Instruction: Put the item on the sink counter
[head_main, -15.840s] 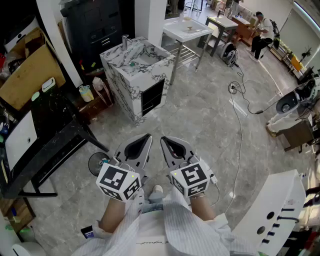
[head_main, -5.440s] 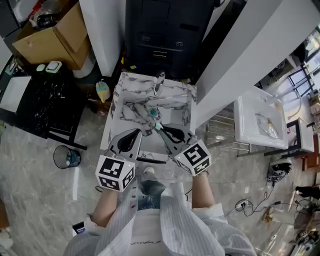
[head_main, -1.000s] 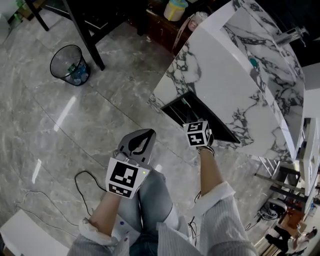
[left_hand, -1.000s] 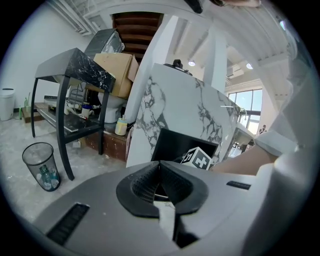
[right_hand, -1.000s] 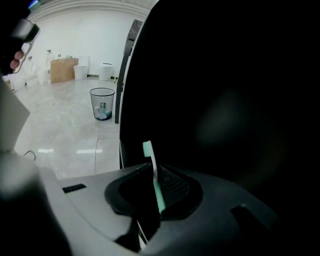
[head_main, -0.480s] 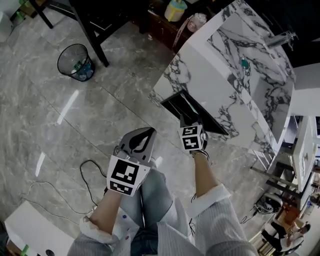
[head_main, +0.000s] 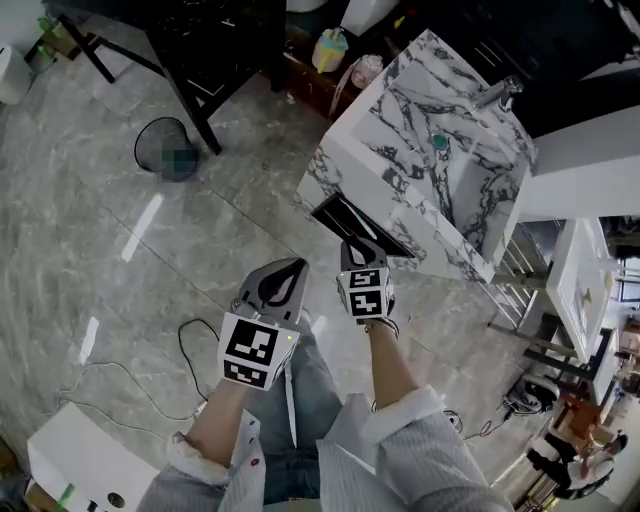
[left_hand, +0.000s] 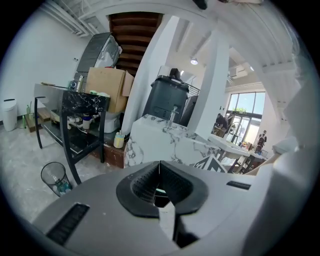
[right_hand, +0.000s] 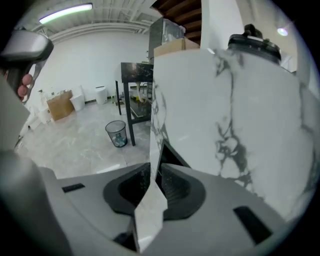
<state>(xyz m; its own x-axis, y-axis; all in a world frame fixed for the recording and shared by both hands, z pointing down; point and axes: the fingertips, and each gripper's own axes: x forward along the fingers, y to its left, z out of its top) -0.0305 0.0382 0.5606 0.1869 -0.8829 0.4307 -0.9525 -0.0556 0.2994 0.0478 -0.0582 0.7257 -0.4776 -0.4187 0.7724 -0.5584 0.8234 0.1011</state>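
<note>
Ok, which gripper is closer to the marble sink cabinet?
Right. The right gripper is at the marble sink cabinet, fingers closed on its door; the left gripper hangs apart, over the floor.

Gleamed glossy white, grey-veined marble all over the sink cabinet (head_main: 400, 130), thin door panel (right_hand: 150, 200) included. Shone as polished grey stone on the floor (head_main: 100, 230) around it. Looked bright metal at the tap (head_main: 497, 92) on top, black wire mesh at the bin (head_main: 165, 148) well apart from it.

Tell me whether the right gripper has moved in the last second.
Yes. The right gripper, shut on a marble panel, has drawn back toward the person: it overlapped the cabinet's dark opening before, now sits at its near edge.
</note>
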